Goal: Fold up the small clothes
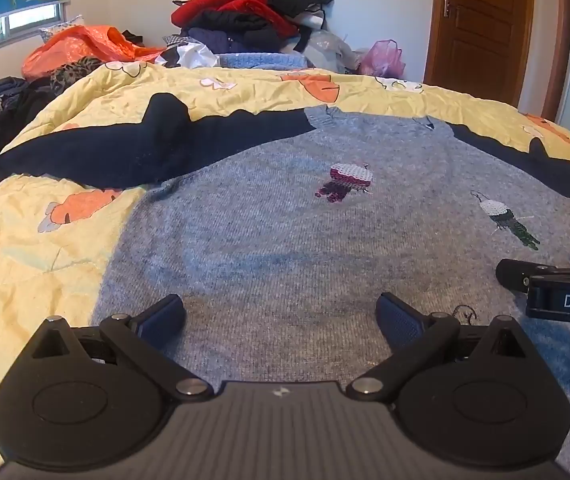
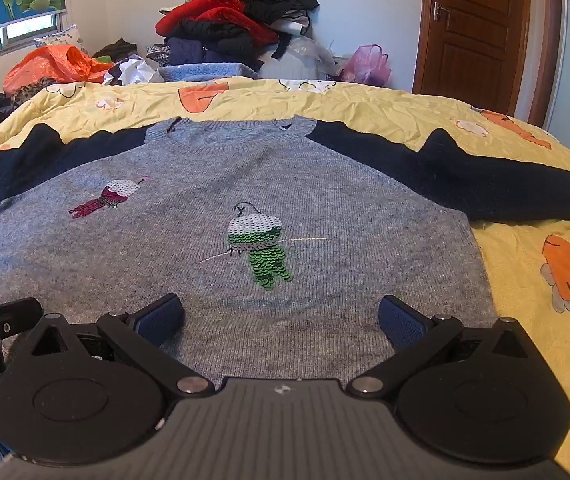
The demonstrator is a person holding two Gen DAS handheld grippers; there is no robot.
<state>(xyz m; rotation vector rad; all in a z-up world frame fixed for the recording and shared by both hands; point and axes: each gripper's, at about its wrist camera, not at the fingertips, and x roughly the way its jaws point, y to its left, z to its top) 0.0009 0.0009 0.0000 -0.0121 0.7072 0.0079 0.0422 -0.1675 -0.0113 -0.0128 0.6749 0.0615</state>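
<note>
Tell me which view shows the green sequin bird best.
Right wrist view: the green sequin bird sits near the centre of the frame, large and sharp on the grey sweater. The left wrist view shows it small, toward the right edge.

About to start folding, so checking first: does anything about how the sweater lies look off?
The sweater lies flat, face up. Only its left dark sleeve is doubled over itself rather than straight.

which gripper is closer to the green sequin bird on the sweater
Right. The right gripper sits open just below the green sequin bird, almost in line with it. The left gripper is open lower and off to the bird's left.
</note>
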